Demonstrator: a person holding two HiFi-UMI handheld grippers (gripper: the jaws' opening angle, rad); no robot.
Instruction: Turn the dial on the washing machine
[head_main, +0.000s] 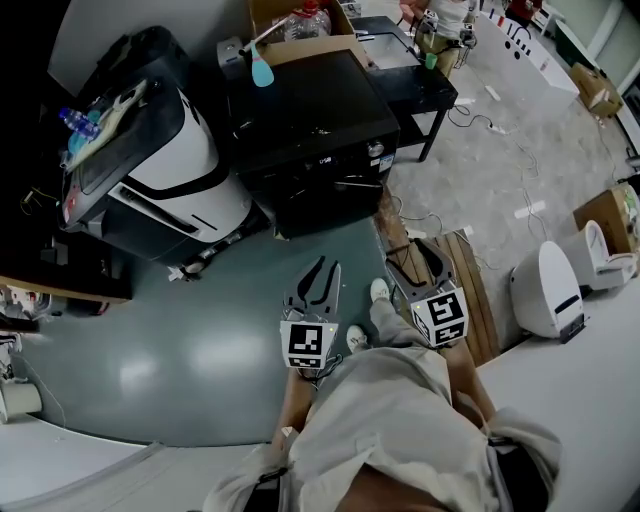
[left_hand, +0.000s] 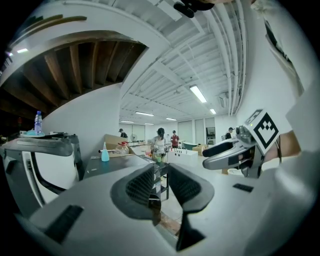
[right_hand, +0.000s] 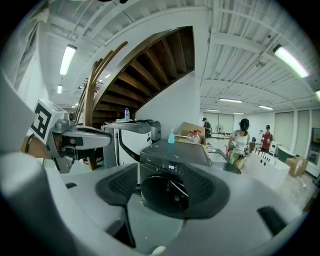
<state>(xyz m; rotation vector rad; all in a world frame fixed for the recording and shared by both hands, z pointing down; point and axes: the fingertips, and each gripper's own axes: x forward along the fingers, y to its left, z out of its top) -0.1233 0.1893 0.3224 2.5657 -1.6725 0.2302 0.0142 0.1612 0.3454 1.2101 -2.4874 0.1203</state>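
Bottom centre of the head view: the left claw and the right claw hang side by side, close to the person's body. Both have their jaws spread with nothing between them. Grey-green floor lies ahead, and a wooden board sits just right of the right claw.

Upper centre stands one black washing machine, well apart from both claws. Its door face is turned towards them, and its control strip runs left to right. The dial is a small pale knob at the strip's right end, too small to read its pointing.

One blue bottle stands on top, back left. One white-and-black machine leans at its left. Behind is one cardboard box, and a low black surface is upper right.
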